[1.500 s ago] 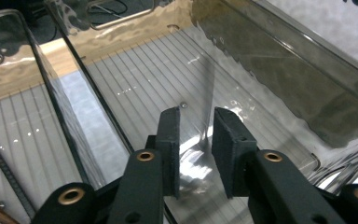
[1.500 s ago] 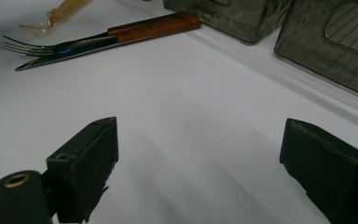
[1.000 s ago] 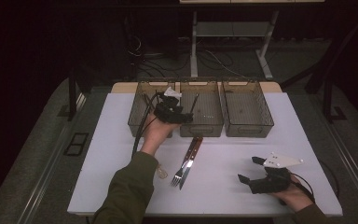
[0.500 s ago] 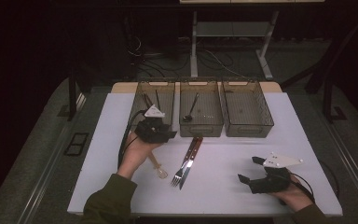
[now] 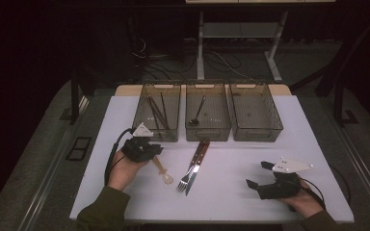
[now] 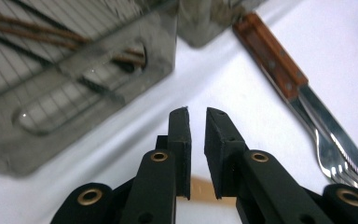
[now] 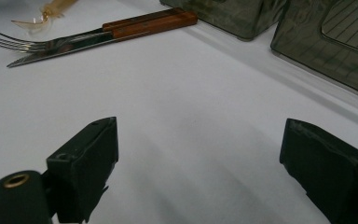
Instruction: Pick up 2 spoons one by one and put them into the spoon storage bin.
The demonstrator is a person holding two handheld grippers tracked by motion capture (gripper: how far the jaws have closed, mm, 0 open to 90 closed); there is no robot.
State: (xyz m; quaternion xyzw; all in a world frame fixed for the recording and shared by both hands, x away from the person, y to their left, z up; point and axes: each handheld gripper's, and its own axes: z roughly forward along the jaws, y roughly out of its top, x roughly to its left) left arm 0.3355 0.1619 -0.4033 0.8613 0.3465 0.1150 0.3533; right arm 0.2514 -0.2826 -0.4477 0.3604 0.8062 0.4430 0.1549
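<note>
Sorting job, about half done by the look of it. Three see-through bins at the far side of the white counter. In the left bin: a few brown chopsticks. In the middle bin: one dark spoon. In the right bin: nothing to make out from up high.

Not yet put away, three things out on the counter: a clear yellowish plastic spoon, a fork and a knife. Fork and knife side by side, touching, both with brown wooden handles, just in front of the middle bin. Plastic spoon just left of them, bowl end toward the person.

Left gripper down low at the handle end of the plastic spoon, right in front of the left bin. Its fingers just closing in, nearly together, with a bit of the tan handle between them near their base. Cannot tell if the pads are squeezing the handle yet, so not sure about a real hold.

Right gripper resting near the front right corner of the counter, well apart from all the cutlery. Fingers there spread wide, nothing between them.

Left to do, most likely: lift the plastic spoon and drop it in a bin, probably with the other spoon, then the same for fork and knife.
</note>
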